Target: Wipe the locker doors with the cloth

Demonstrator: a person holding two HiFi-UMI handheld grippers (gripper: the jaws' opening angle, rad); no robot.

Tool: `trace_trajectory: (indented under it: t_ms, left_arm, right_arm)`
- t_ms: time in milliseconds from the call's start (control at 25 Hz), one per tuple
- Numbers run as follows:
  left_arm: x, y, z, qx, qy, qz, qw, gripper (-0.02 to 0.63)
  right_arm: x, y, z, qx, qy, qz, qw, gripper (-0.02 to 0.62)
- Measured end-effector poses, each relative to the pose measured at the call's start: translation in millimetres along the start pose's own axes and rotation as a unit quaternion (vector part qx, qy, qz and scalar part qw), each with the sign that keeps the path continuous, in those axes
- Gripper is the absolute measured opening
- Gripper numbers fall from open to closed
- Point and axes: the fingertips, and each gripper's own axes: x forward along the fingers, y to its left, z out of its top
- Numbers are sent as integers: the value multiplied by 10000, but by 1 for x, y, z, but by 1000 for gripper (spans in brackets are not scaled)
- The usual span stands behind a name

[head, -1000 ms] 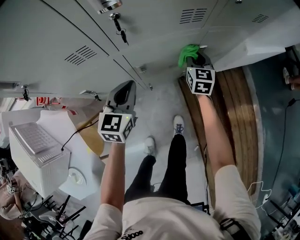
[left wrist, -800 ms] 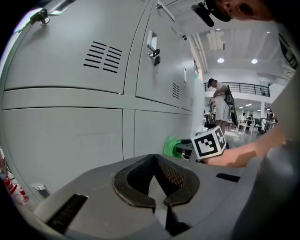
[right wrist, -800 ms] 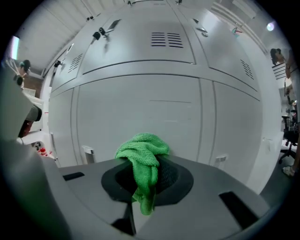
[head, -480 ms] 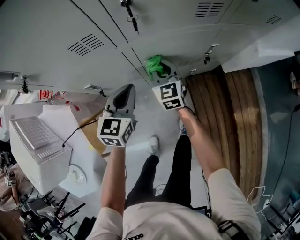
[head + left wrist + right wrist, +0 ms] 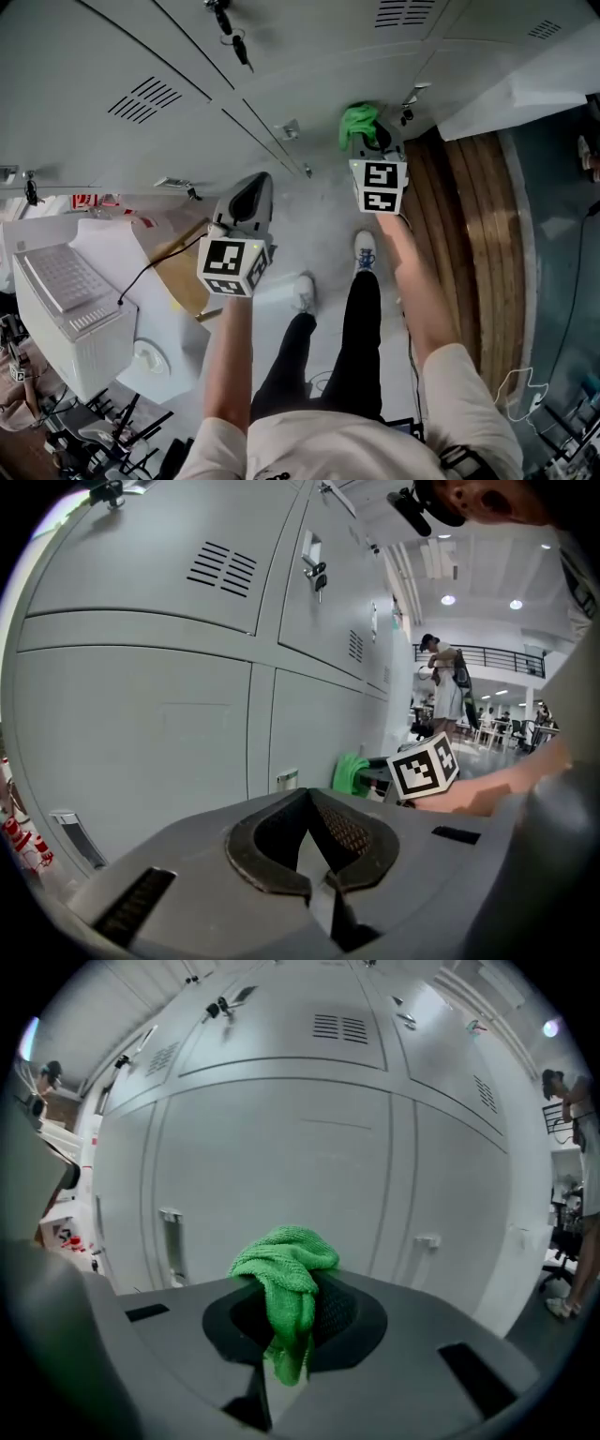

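My right gripper (image 5: 379, 142) clamps the green cloth (image 5: 358, 120); I should press it flat against the lower locker door (image 5: 281, 1166), sweeping evenly. My left gripper (image 5: 251, 187) hangs empty, jaws together.

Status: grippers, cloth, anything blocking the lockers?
Left gripper shut, empty, off the lockers. Right gripper shut on green cloth, aimed at lower locker door; contact can't tell. Nothing between cloth and door.
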Motion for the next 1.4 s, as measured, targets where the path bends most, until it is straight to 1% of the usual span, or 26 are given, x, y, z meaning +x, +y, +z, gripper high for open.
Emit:
trace_trajectory:
  t_ms: [80, 160, 240, 360, 480, 680, 800, 920, 1000, 1080, 1120, 1200, 1280, 1360, 1400]
  left_arm:
    - [6, -2, 0, 33, -5, -32, 10000, 14]
    - [12, -2, 2, 56, -24, -40, 10000, 14]
    - [19, -1, 3, 73, -58, -34, 10000, 14]
    - [27, 2, 3, 89, -97, -19, 9999, 14]
    - [30, 6, -2, 49, -98, -1, 9999, 14]
    - [24, 10, -15, -20, -17, 10, 10000, 14]
    - [18, 17, -24, -86, 42, 68, 9999, 14]
    - [16, 20, -32, -95, 115, 105, 9998, 14]
    - [16, 20, -36, -65, 161, 96, 9998, 14]
    - [16, 20, -37, -36, 181, 83, 9998, 14]
    - [17, 20, -38, -29, 180, 83, 9998, 14]
    - [20, 20, -39, -42, 169, 88, 9998, 14]
    - [23, 20, -40, -50, 154, 80, 9998, 14]
    - [28, 15, -44, -61, 150, 40, 9999, 14]
    - [30, 13, -47, -69, 158, 11, 9998, 14]
  right_arm:
    - [5, -31, -13, -41, 140, -270, 9995, 39]
    - [13, -53, -25, -109, 254, -408, 9988, 39]
    - [20, -63, -34, -94, 323, -441, 9985, 40]
    - [24, -61, -37, -22, 217, -528, 9984, 40]
    - [26, -37, -34, -75, 55, -449, 9989, 38]
    - [28, 28, -34, -112, -54, -70, 9999, 38]
    - [29, 76, -35, -280, -3, 328, 9991, 40]
    - [32, 124, -37, -415, 91, 844, 9955, 40]
    - [32, 137, -39, -386, 122, 1024, 9939, 38]
    - [30, 132, -39, -267, 71, 1092, 9936, 38]
    - [29, 124, -40, -225, 14, 1038, 9943, 38]
    - [26, 94, -44, -77, -111, 681, 9976, 38]
    - [28, 49, -53, 135, -133, 94, 9998, 38]
    - [30, 1, -70, 244, -3, -470, 9986, 38]
    - [32, -20, -80, 270, 99, -680, 9973, 38]
